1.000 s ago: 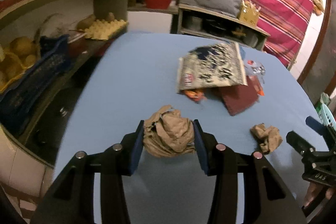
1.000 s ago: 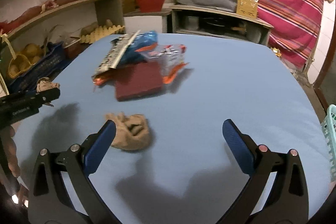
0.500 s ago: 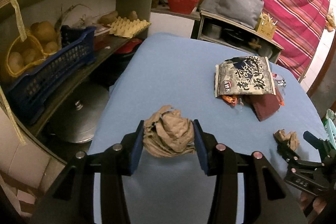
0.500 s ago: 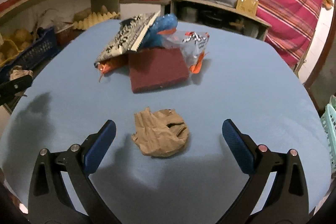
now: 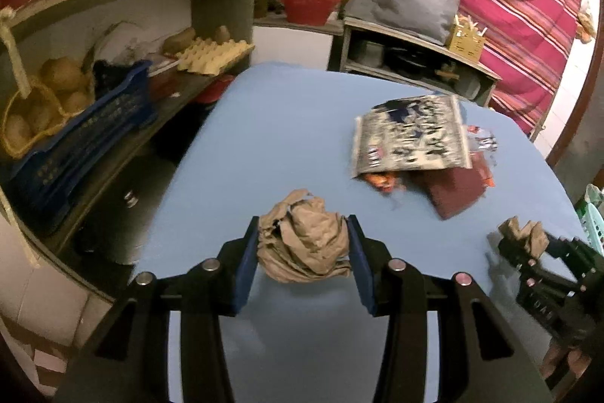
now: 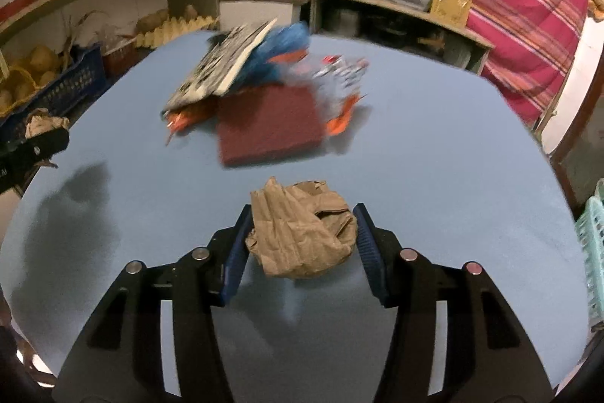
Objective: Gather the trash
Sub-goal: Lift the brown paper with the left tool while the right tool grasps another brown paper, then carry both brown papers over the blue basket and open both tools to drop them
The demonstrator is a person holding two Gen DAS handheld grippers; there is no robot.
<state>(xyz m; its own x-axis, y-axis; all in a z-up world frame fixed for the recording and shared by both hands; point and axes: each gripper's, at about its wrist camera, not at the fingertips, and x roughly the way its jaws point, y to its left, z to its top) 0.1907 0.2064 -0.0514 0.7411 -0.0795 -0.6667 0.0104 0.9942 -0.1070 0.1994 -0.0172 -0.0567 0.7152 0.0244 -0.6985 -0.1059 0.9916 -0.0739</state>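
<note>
The left gripper (image 5: 304,244) clamps a crumpled brown paper ball (image 5: 304,244) between its blue pads, held above the light blue table (image 5: 271,138). The right gripper (image 6: 302,238) is closed on a second crumpled brown paper wad (image 6: 302,238), low over the table; whether it rests on the surface cannot be told. Only the right wrist view shows the blue wrapper (image 6: 283,51) under the tilted black-and-white snack bag (image 6: 222,63); the left wrist view shows that bag's printed face (image 5: 411,135). Neither wad has a clear long axis. Ahead lies a dark red rectangular pad (image 6: 270,127) touching the wrappers. A turquoise plastic basket (image 6: 592,248) stands at the right edge.
</note>
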